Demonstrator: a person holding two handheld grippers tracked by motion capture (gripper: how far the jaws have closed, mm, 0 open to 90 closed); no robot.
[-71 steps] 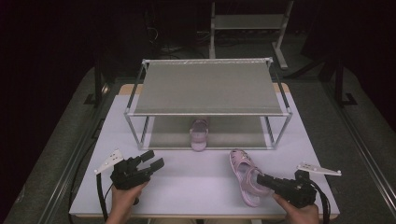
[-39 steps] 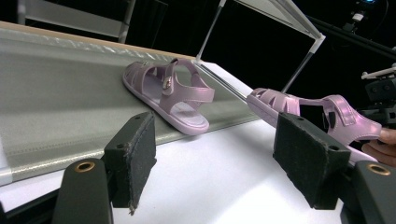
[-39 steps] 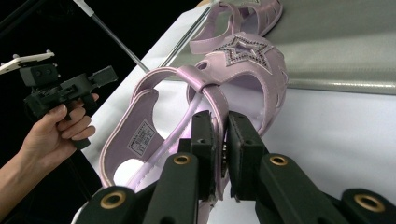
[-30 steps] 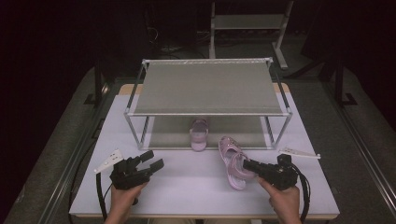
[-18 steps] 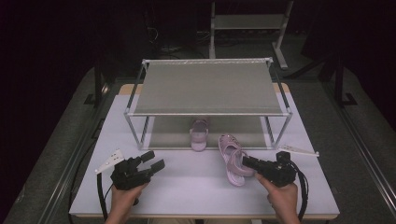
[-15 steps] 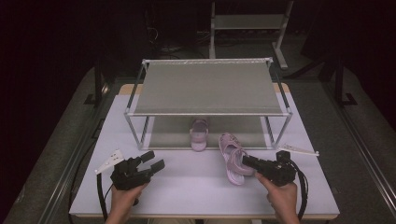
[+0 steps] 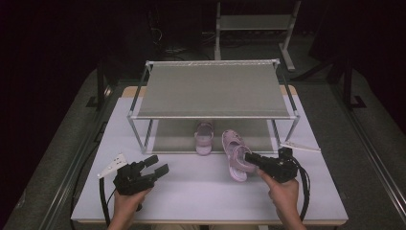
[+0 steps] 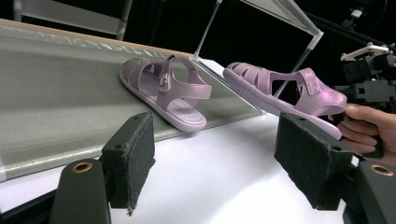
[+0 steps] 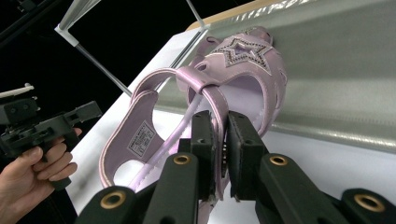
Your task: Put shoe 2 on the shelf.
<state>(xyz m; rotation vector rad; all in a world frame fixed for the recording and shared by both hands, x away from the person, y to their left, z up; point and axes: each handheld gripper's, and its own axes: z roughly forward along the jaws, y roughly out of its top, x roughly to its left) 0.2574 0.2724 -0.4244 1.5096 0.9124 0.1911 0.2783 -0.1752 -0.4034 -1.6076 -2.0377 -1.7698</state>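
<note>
Between the jaws of the right tool (image 9: 218, 186), the heel strap of a pink sandal (image 9: 196, 116) is clamped, so the shoe hangs by a thin band with its toe pointing away from the tool toward the lower shelf (image 7: 210, 139) of the rack (image 7: 213, 88). Just beyond the toe, the second sandal (image 7: 204, 138) already lies on that shelf, a little to the left of the carried one. Off to the far side, the left tool (image 8: 212, 154) rests low over the desk (image 7: 191, 191) with its jaws spread wide and nothing between them.

Risks, as judged from this pose: the strap is pliant, so the shoe could swing or twist in the grip and slide out before it reaches the shelf. The toe appears close to the shelf's front edge (exact clearance cannot be told); a low approach could catch it there and lever the strap free. A sideways drift could nudge the shelved sandal out of line.
</note>
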